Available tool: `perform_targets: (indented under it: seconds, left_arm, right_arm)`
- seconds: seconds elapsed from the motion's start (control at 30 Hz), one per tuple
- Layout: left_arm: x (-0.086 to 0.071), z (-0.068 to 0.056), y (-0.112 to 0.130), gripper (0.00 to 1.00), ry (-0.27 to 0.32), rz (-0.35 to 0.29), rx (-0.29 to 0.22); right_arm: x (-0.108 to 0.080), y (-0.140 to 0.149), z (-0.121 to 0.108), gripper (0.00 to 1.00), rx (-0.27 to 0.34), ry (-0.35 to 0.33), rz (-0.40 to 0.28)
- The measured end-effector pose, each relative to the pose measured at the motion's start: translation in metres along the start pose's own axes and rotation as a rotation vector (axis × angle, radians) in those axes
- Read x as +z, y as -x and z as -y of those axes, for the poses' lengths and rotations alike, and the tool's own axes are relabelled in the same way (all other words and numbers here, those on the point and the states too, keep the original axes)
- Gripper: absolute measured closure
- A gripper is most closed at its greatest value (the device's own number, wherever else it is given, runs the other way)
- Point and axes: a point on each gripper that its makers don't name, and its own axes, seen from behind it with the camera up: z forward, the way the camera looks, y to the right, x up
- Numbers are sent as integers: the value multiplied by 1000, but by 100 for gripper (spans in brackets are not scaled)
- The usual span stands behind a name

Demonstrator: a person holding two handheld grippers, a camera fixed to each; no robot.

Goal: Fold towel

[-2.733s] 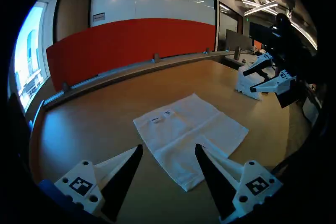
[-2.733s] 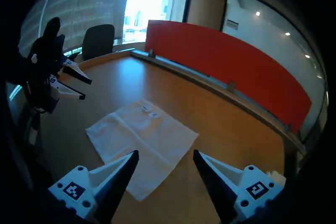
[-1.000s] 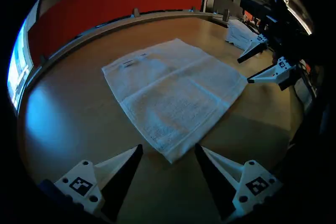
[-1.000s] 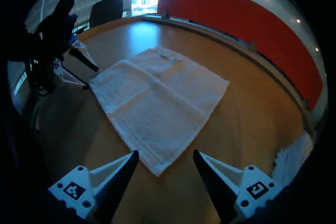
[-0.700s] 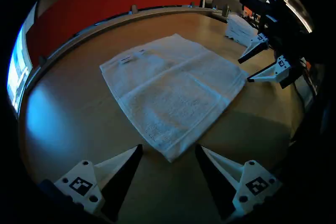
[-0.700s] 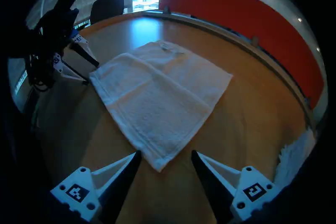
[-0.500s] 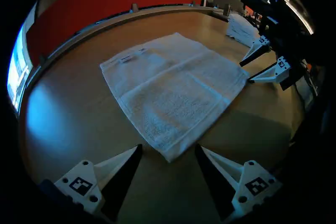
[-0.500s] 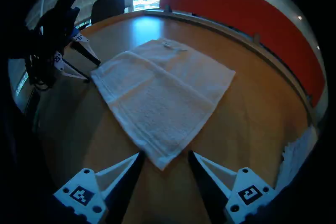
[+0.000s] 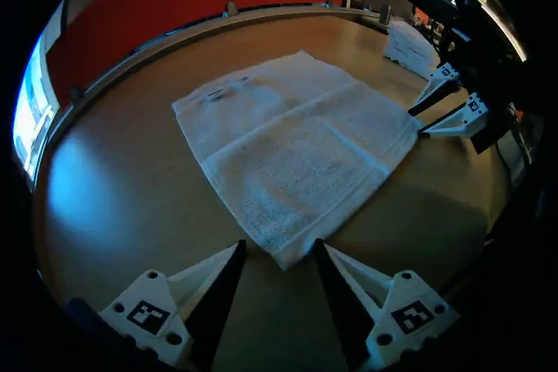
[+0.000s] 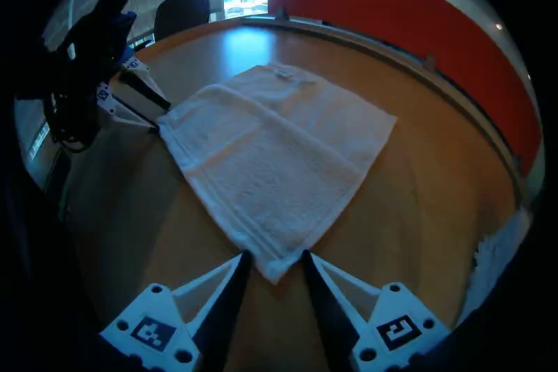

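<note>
While the towel [image 9: 293,142] lies flat on the table [image 9: 118,190], my left gripper [image 9: 279,246] and right gripper [image 10: 273,257] each straddle a near corner—jaws narrow, not yet pinching; next, clamp and carry both across.

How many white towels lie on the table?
2 visible: one towel spread flat in the middle of the table, one white pile near its far edge. That pile may hold several towels.
</note>
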Motion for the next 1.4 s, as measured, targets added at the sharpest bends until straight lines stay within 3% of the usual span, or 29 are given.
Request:
perform_targets:
  seconds: [0.2, 0.4, 0.47, 0.53, 0.73, 0.83, 1.1, 1.4]
  left_arm:
    - [-1, -5, 0, 44, 1, -2, 7]
    - [-2, -7, -1, 48, -4, -4, -4]
    - [-2, -6, -1, 53, -7, -3, -7]
    - [-2, -5, -2, 65, -12, -2, -12]
    - [-2, -2, -3, 78, -28, -2, -29]
    - [-2, -2, -3, 79, -30, -3, -38]
    - [-4, -1, -3, 80, -23, -8, -72]
    - [-4, -1, -2, 80, -27, -7, -55]
  right_arm:
    - [1, -1, 0, 57, 7, 0, 1]
    - [1, -3, 1, 66, 11, 2, -4]
    - [2, -4, 1, 67, 9, 3, -5]
    - [2, -5, 2, 69, 7, 4, -7]
    - [2, -10, 1, 81, 8, 8, -24]
    - [2, -13, 1, 87, 12, 9, -32]
    - [2, -16, 4, 91, 19, 1, -30]
    - [2, -14, 5, 91, 6, -6, -12]
